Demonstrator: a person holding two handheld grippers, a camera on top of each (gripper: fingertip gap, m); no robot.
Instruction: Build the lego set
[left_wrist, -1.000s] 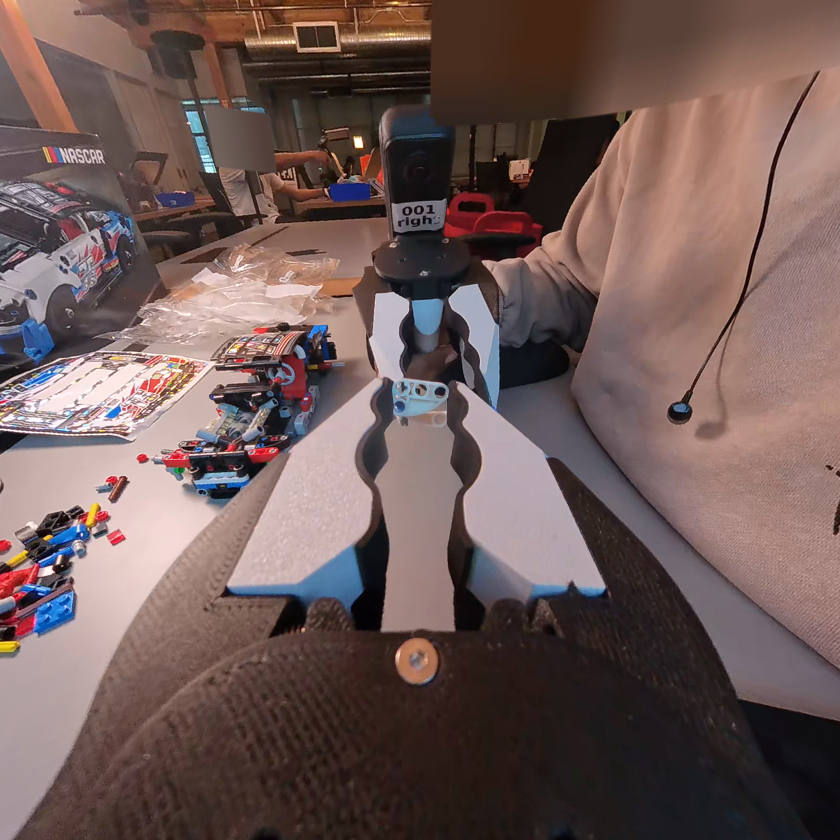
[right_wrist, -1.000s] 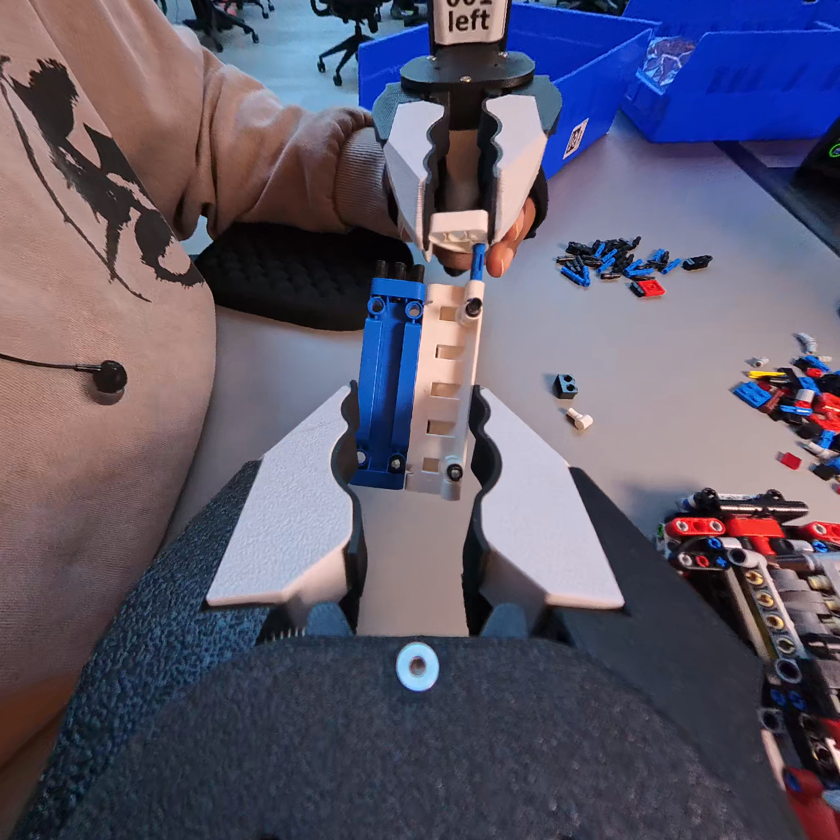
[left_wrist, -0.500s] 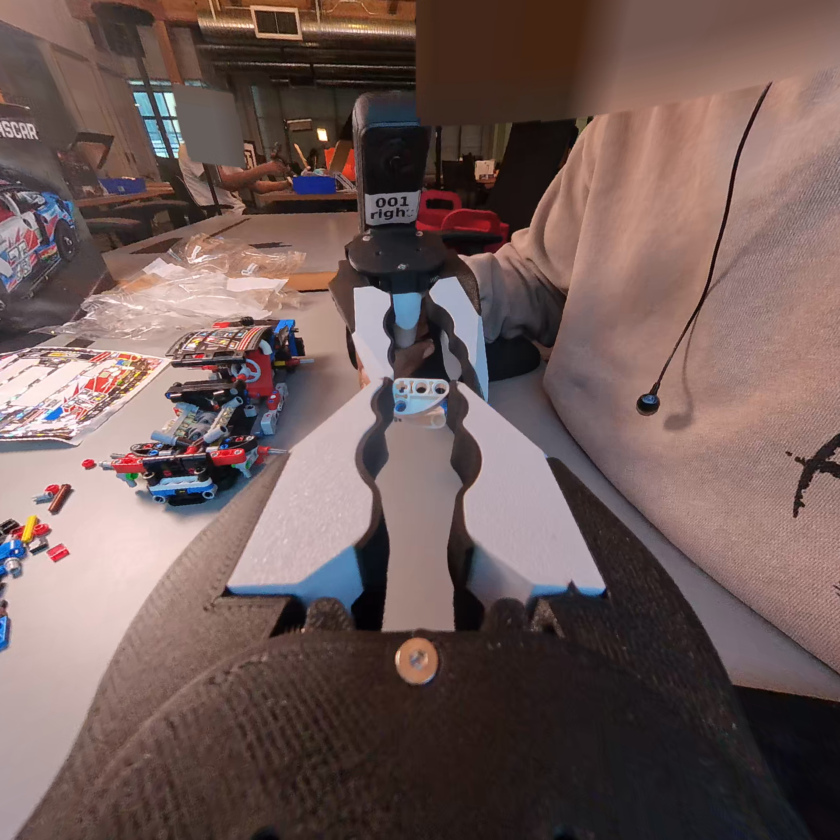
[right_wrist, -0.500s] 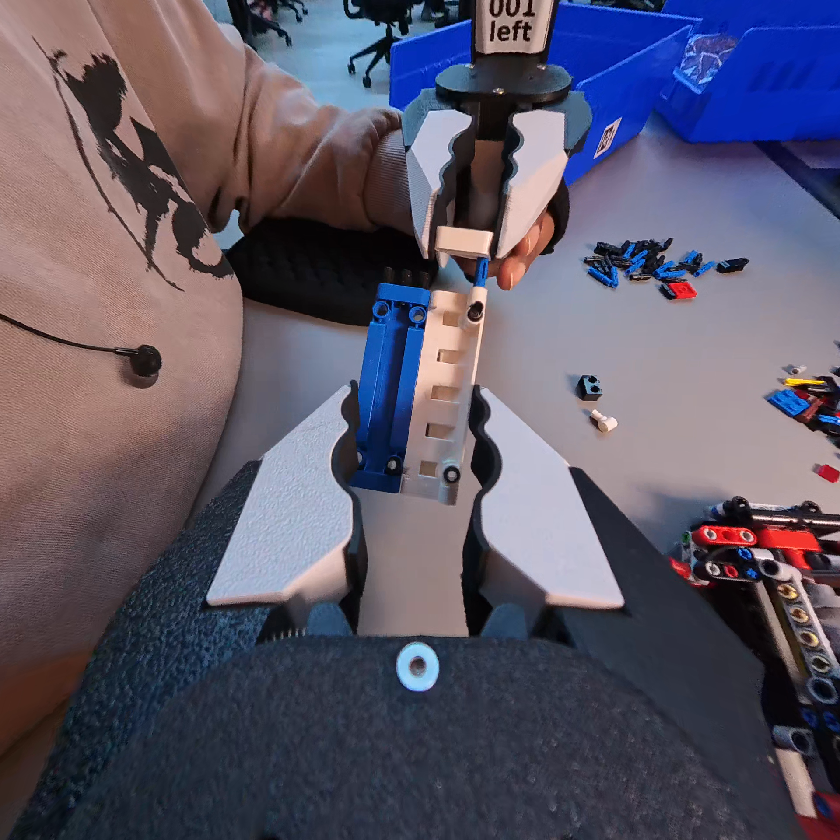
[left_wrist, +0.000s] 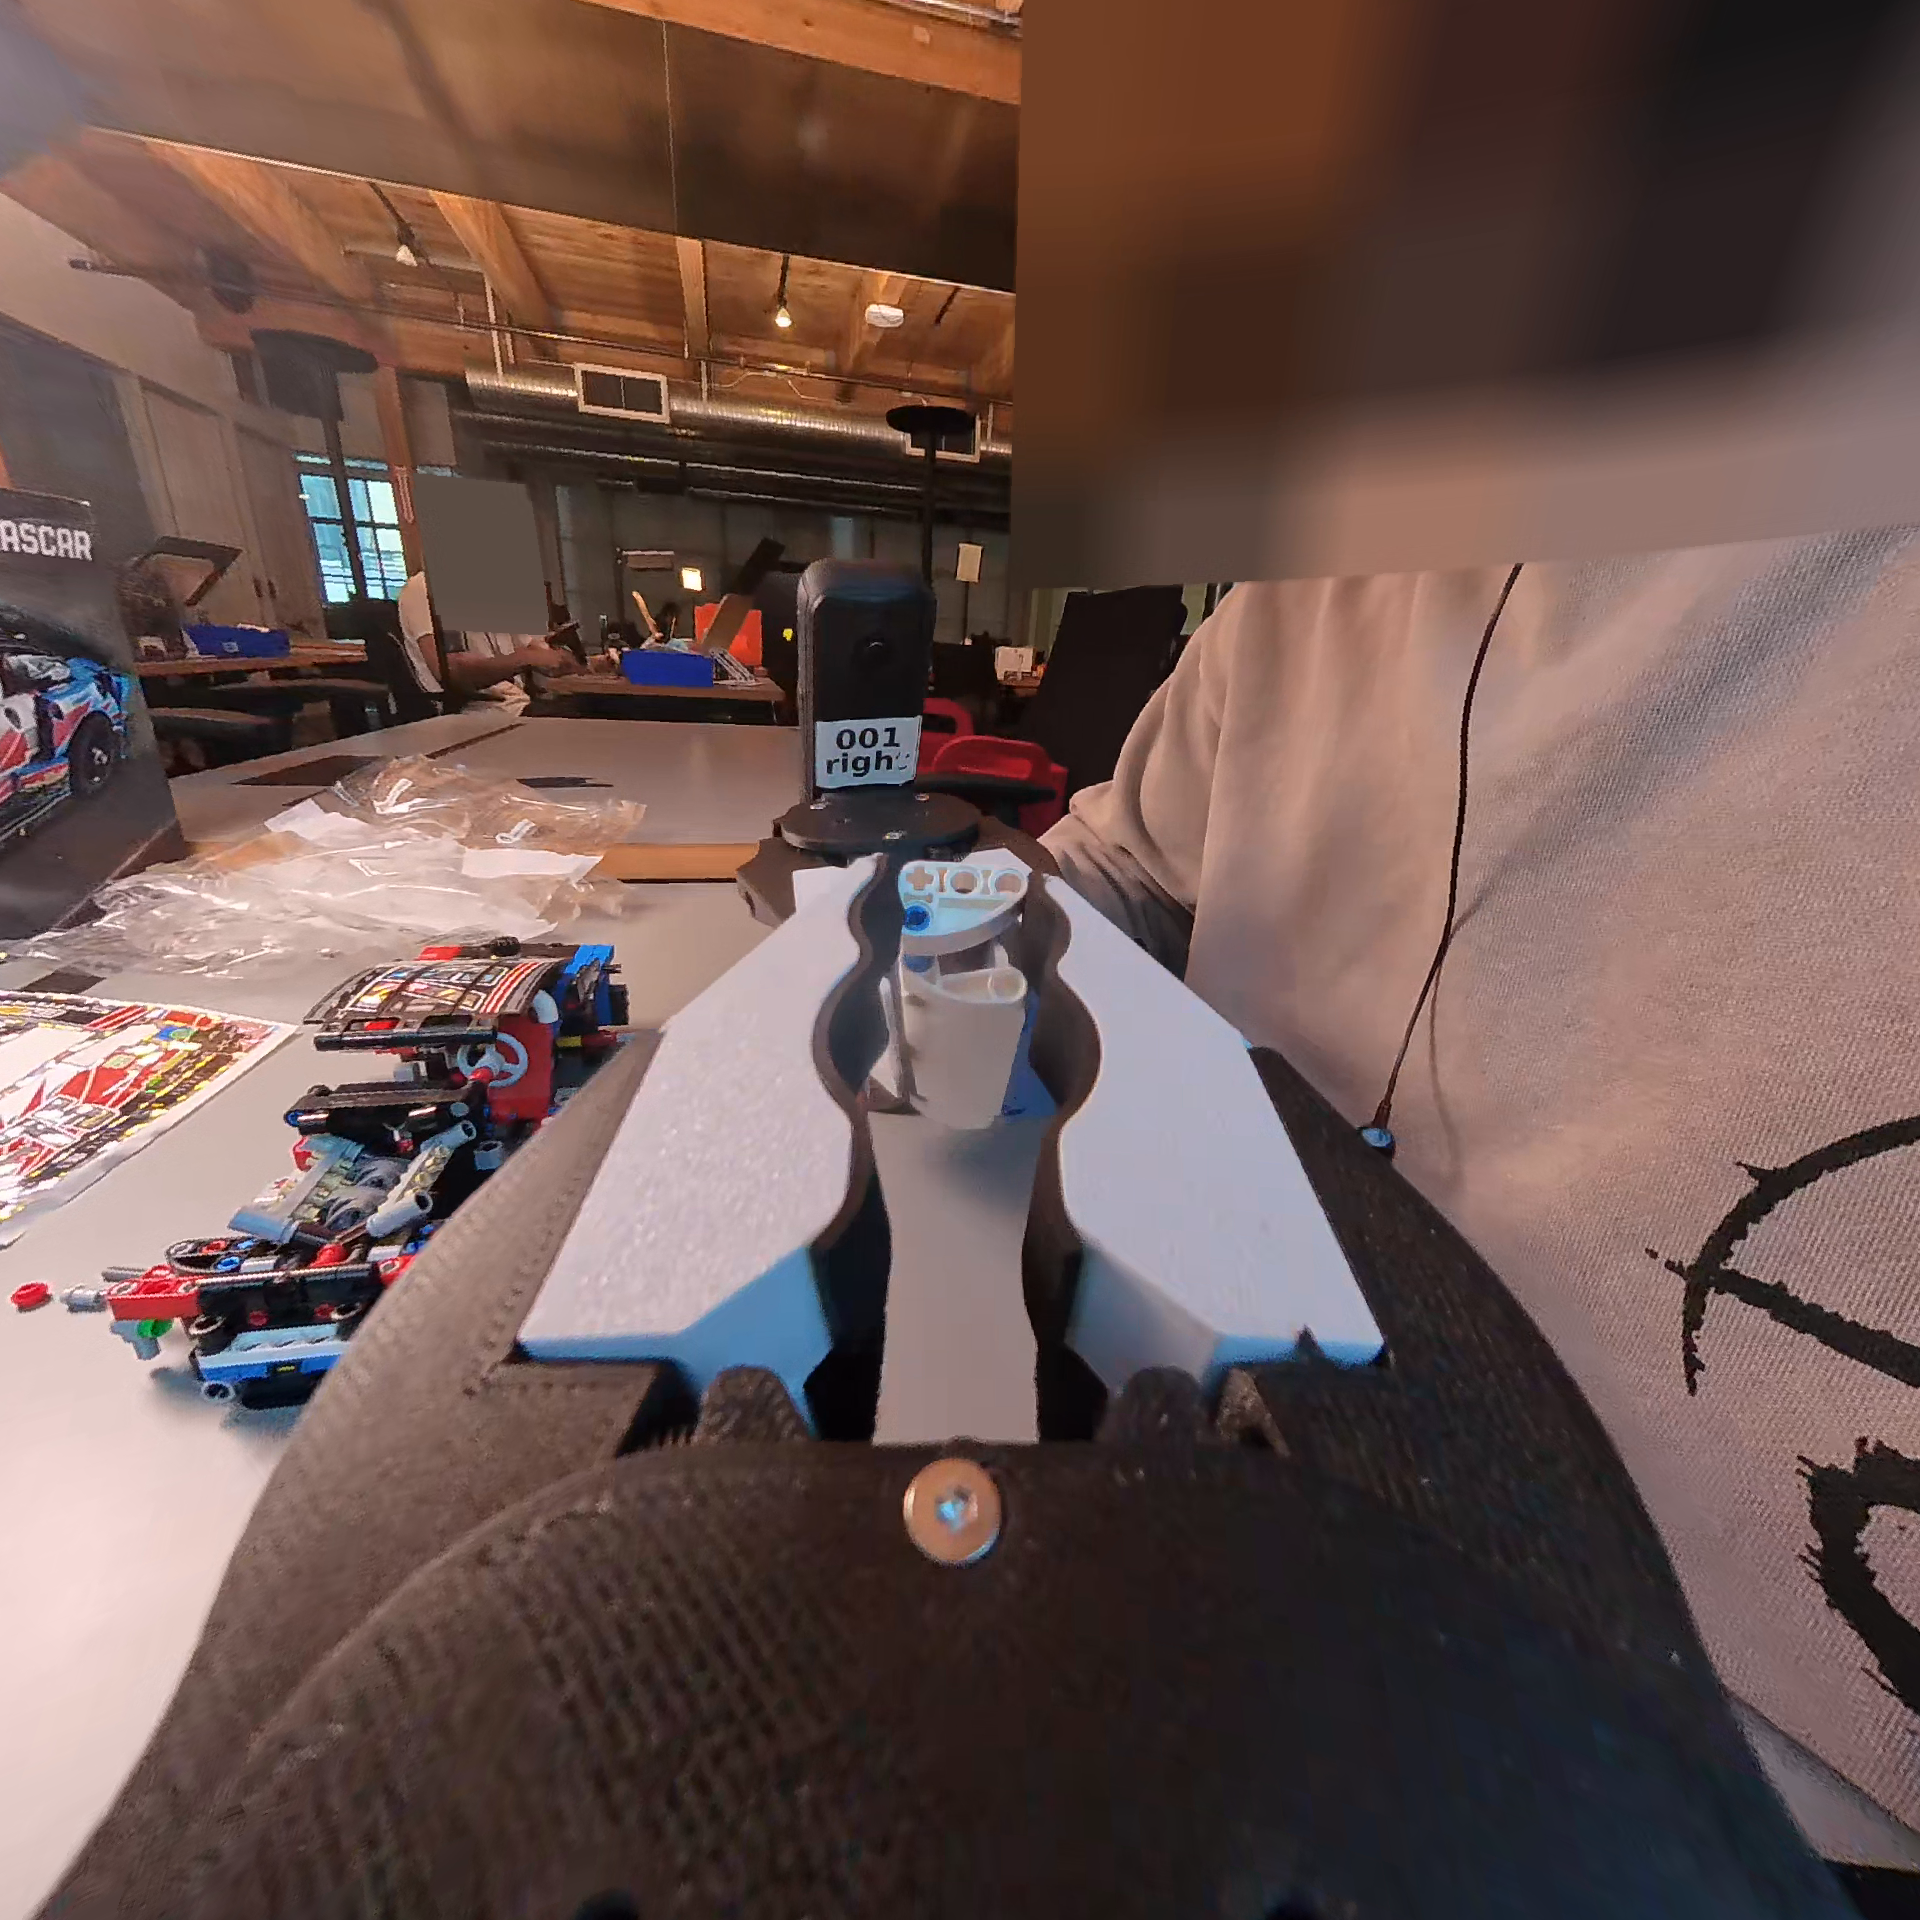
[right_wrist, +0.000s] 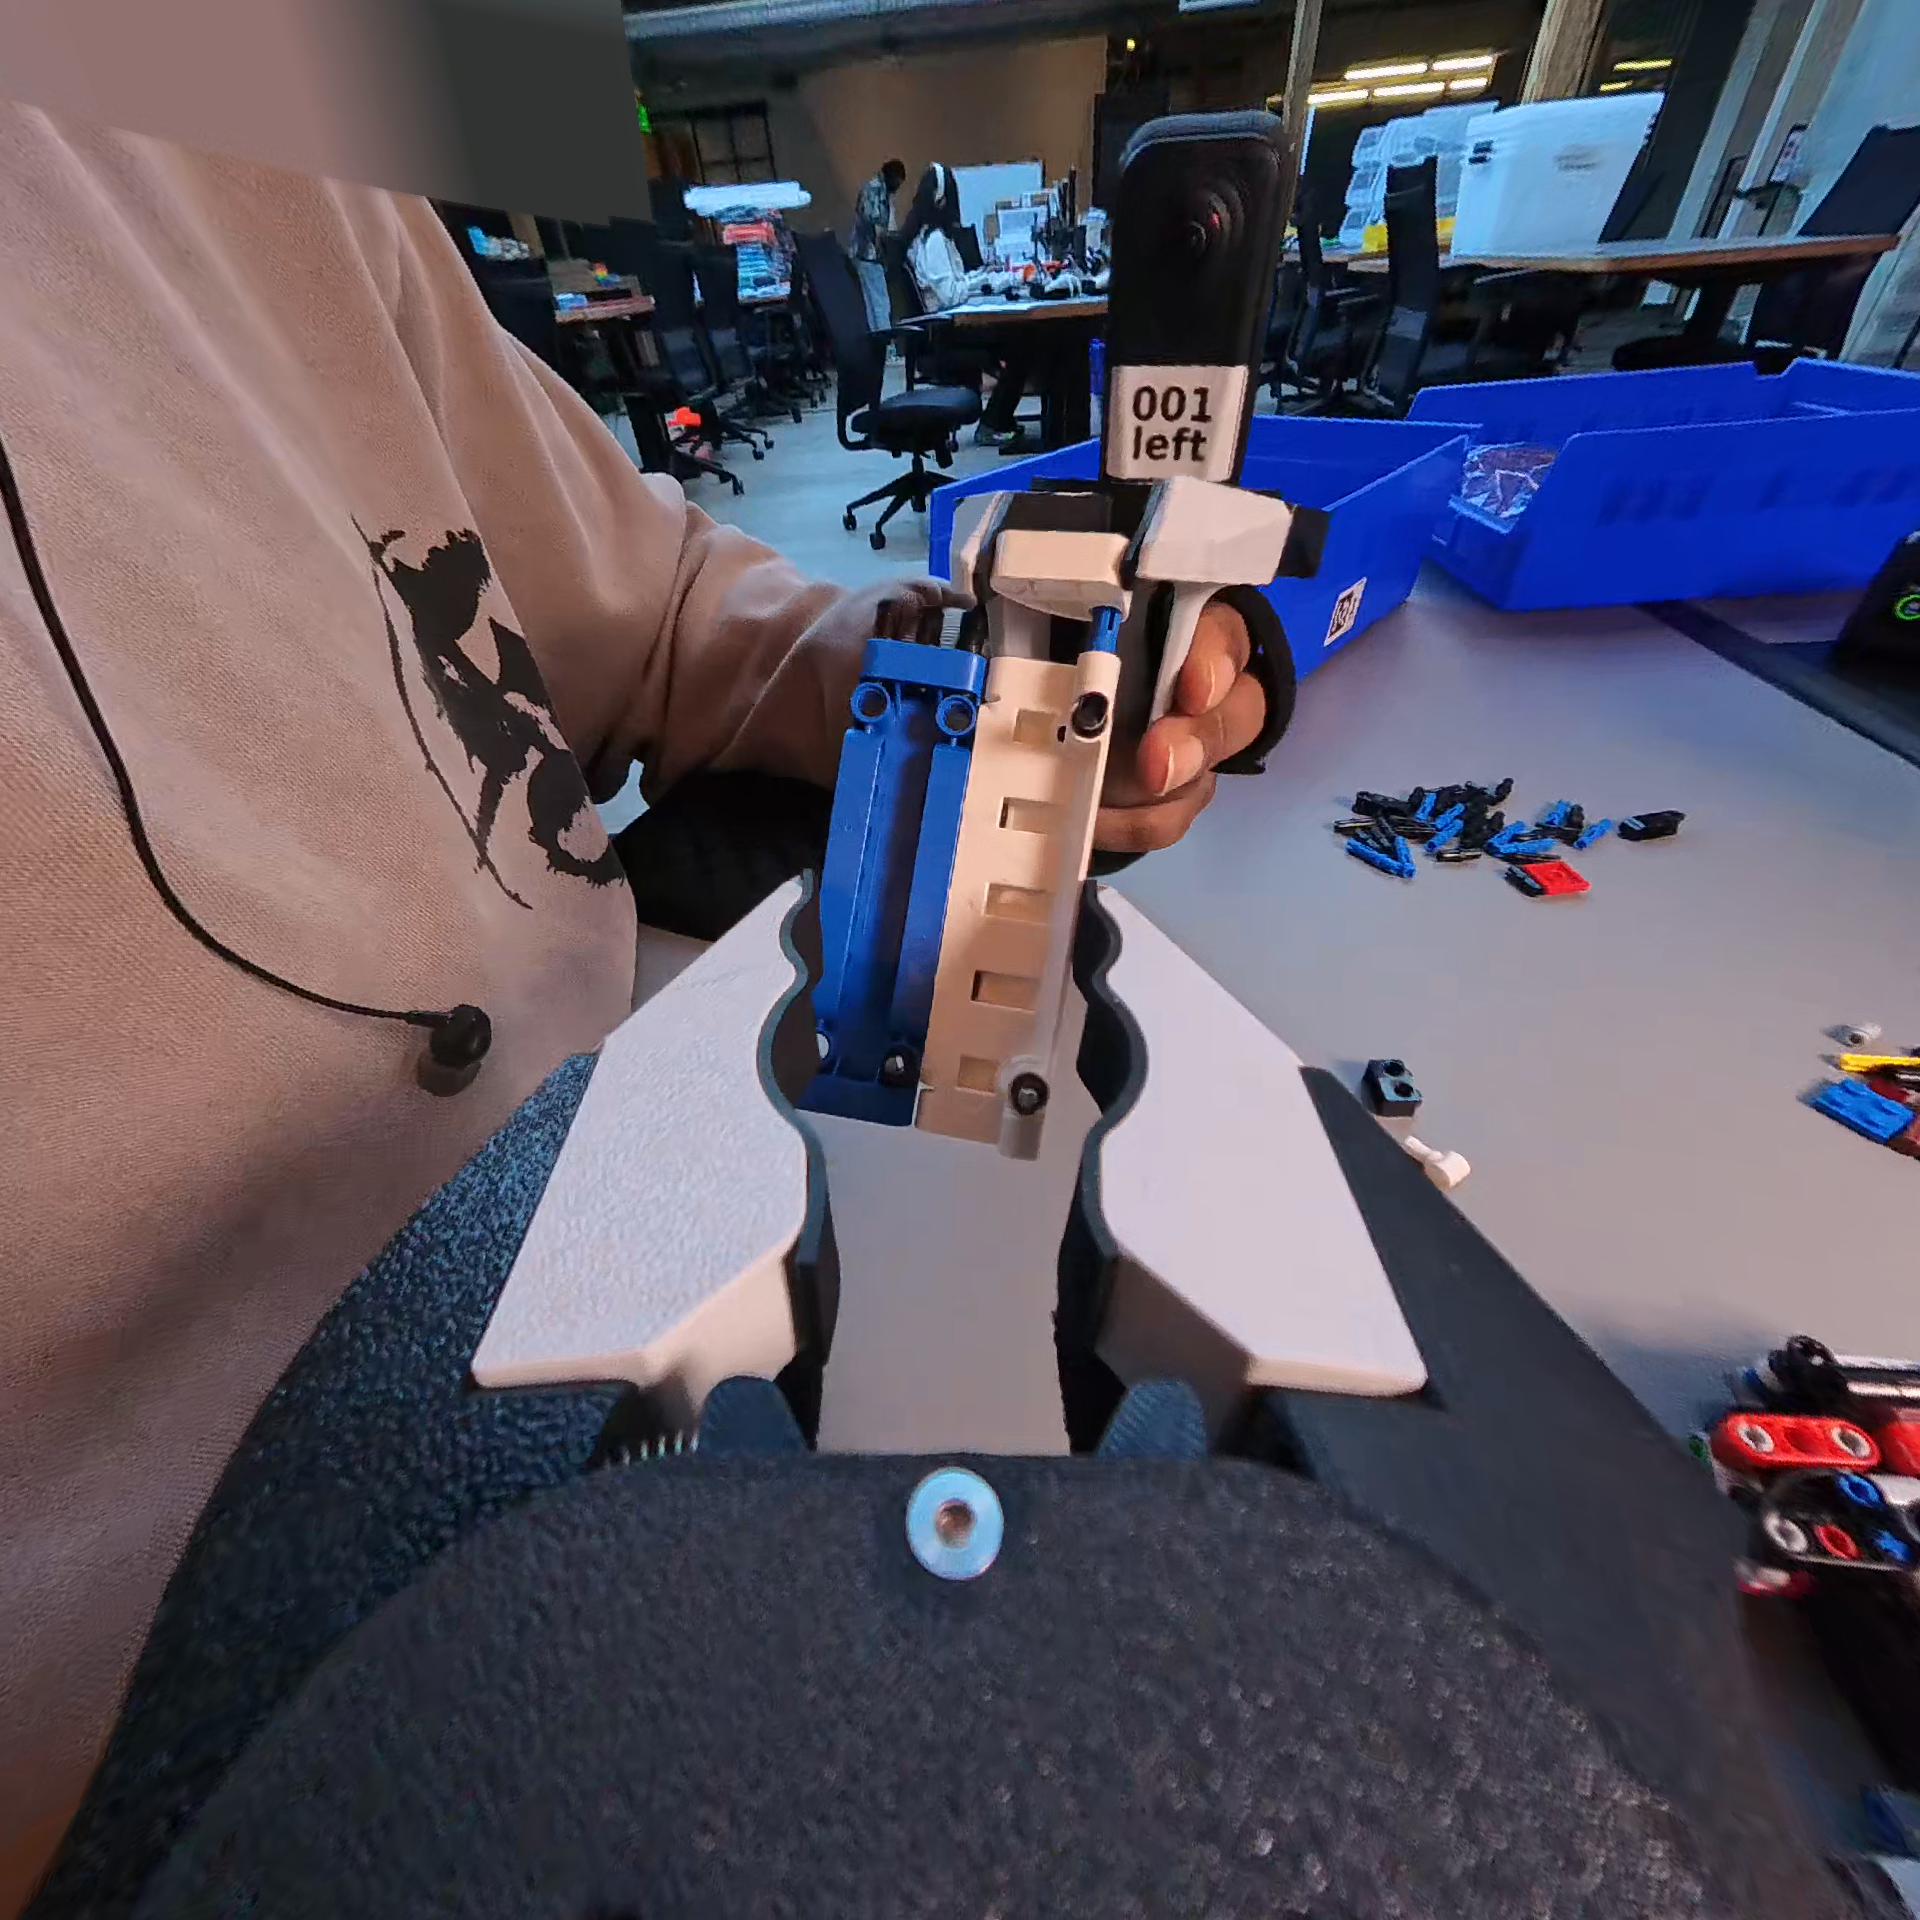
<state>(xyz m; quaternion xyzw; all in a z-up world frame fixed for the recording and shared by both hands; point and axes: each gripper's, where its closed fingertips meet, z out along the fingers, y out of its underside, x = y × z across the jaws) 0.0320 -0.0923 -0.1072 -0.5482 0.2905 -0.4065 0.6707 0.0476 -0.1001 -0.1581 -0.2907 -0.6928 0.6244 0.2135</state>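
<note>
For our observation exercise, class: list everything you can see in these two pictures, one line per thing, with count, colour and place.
Panel assembly: one, blue and white, held in the right gripper.
White piece: one, in the left gripper, meeting the assembly's top.
Car build: one, red, black and blue, on the table left of the left gripper.
Sticker sheet: one, multicoloured, far left on the table.
Plastic bags: several, clear, behind the car build.
Box: one, dark, at the left edge.
Pin pile: one, black and blue, mid-table.
Black brick: one, beside the right gripper.
Bins: several, blue, at the table's back.
Table: one, grey.
Left gripper: shut on the white piece.
Right gripper: shut on the panel assembly.
Hand: one, holding the left gripper.
</note>
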